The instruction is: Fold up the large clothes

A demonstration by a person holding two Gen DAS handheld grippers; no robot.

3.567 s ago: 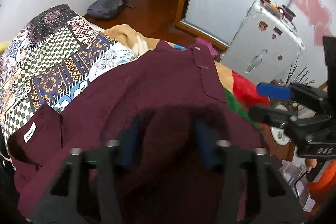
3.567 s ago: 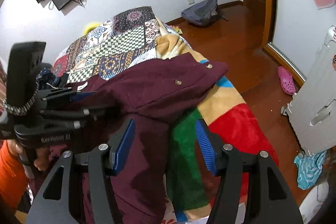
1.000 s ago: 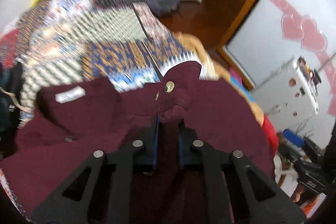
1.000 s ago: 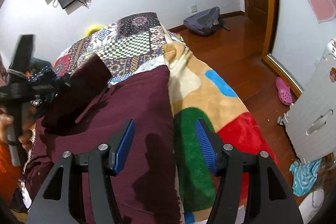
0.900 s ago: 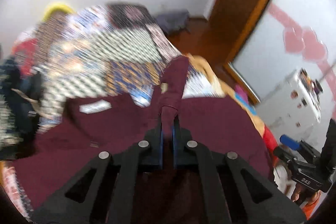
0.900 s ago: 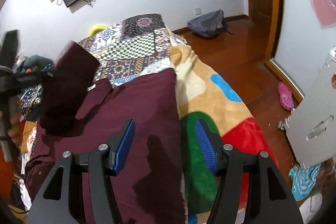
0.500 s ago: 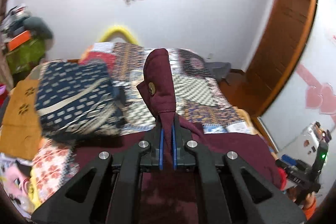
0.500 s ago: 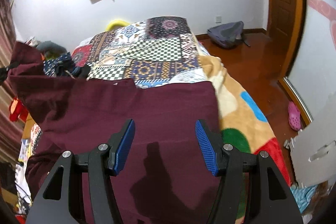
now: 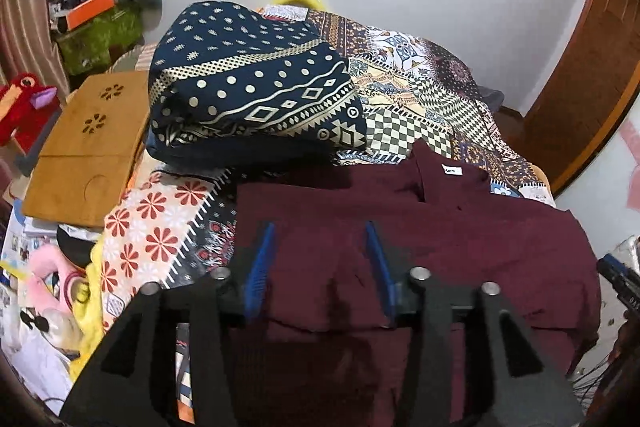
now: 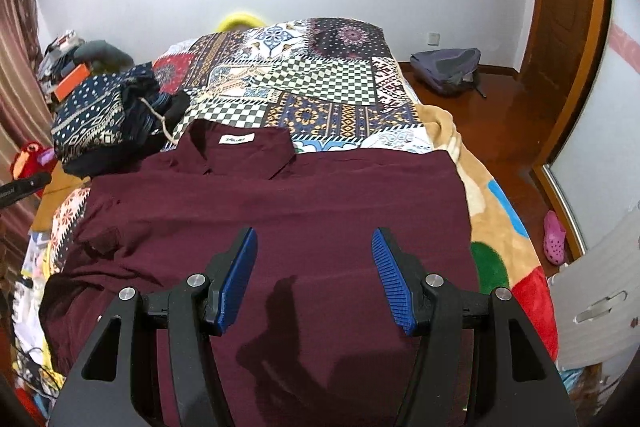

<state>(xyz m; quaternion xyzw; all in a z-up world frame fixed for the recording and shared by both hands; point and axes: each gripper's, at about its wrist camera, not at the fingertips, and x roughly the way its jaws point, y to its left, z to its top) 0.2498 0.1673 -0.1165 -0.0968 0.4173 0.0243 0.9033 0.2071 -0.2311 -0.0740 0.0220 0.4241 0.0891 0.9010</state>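
Note:
A large maroon shirt (image 10: pixel 280 219) lies spread on the bed, collar and white label (image 10: pixel 238 139) at the far end. It also shows in the left wrist view (image 9: pixel 420 227). My right gripper (image 10: pixel 314 247) is open and empty, hovering above the shirt's middle. My left gripper (image 9: pixel 320 247) is open and empty above the shirt's left part, where a folded-over flap lies between the blue pads (image 9: pixel 260 267). The tip of the left gripper (image 10: pixel 24 187) shows at the left edge of the right wrist view.
A folded navy patterned blanket (image 9: pixel 248 87) sits on the bed behind the shirt's left side. A patchwork bedspread (image 10: pixel 320 79) covers the bed. A wooden lap desk (image 9: pixel 88 147) and clutter lie at left. A backpack (image 10: pixel 444 69) and white suitcase (image 10: pixel 592 307) stand on the floor.
My left gripper held a shirt edge shut, carried it up and over to the left, then opened and let it go. The shirt now lies flat. The right gripper stayed open.

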